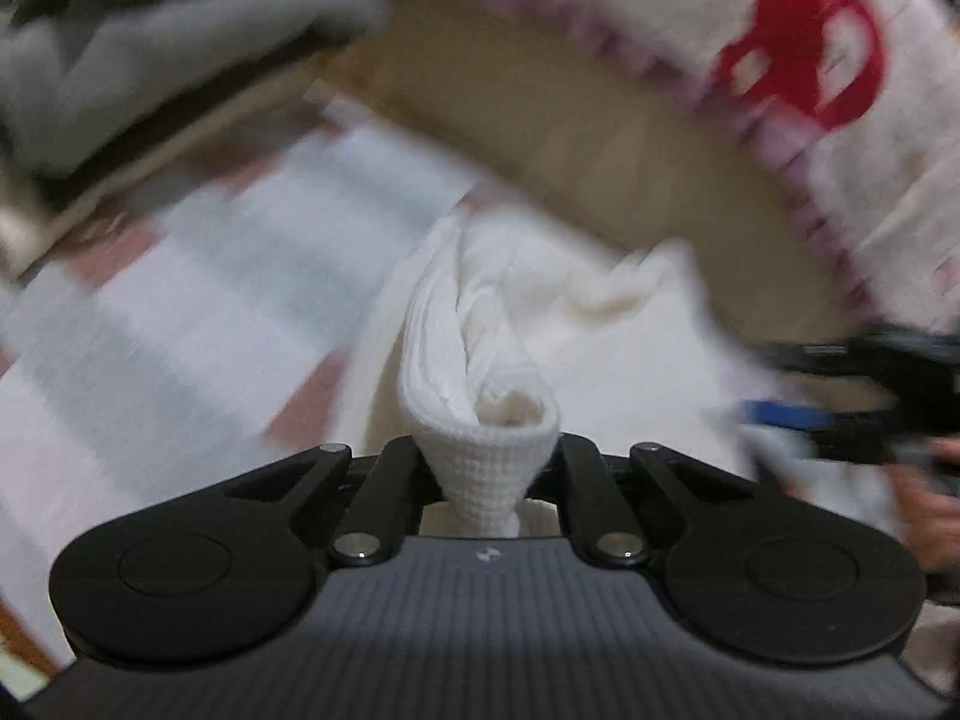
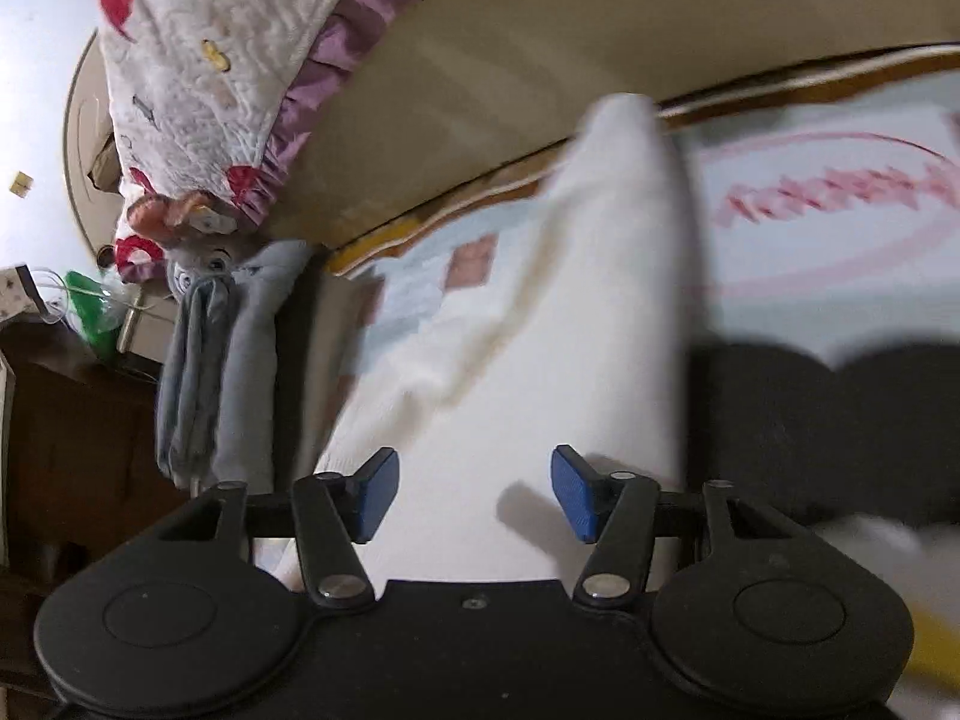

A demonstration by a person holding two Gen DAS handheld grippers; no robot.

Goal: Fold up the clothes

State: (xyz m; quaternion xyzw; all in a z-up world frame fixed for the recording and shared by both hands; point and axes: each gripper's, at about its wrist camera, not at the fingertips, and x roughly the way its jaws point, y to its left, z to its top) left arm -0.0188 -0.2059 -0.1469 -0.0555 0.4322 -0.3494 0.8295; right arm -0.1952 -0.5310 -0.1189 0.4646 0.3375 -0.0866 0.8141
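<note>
L gripper point(image 1: 489, 480) pinches white waffle cloth point(image 1: 474, 360); R gripper point(image 2: 474, 492) gaping, holds nothing.
L wrist view: cloth bunched btwn closed jaws, trails to 12 over patterned bedsheet point(image 1: 180, 276). R wrist view only: blue pads point(image 2: 378, 495) apart above same cloth point(image 2: 600, 300), grey garment point(image 2: 222, 360) at 9, quilt point(image 2: 216, 78) at 11.

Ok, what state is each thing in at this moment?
left gripper: shut on the white garment.
right gripper: open, nothing between its fingers.
white garment: bunched at the pinch, partly spread on the patterned sheet.
grey clothes: folded, set aside.
</note>
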